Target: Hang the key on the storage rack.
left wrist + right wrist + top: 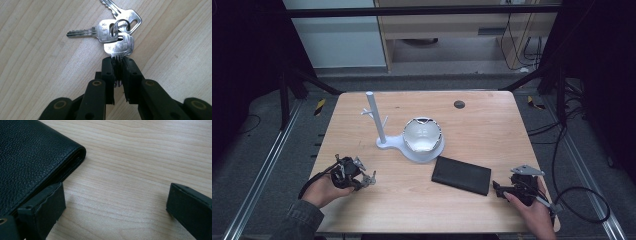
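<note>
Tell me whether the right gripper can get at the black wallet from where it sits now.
Probably yes: the right gripper is open, one of its fingers already beside the black wallet, with bare table around it.

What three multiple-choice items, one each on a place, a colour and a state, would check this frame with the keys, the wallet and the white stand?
1. Where does the wallet lie on the table?
A. between the stand and the right gripper
B. behind the stand
C. at the left edge

2. What colour is the wallet?
A. brown
B. black
C. white

3. How do the left gripper's jaws stand?
A. wide open
B. shut on nothing
C. shut on the keys

Key: 1 A, the high view shows it between the stand and the right gripper. 2 B, black leather. 3 C, the left gripper pinches the keys.
</note>
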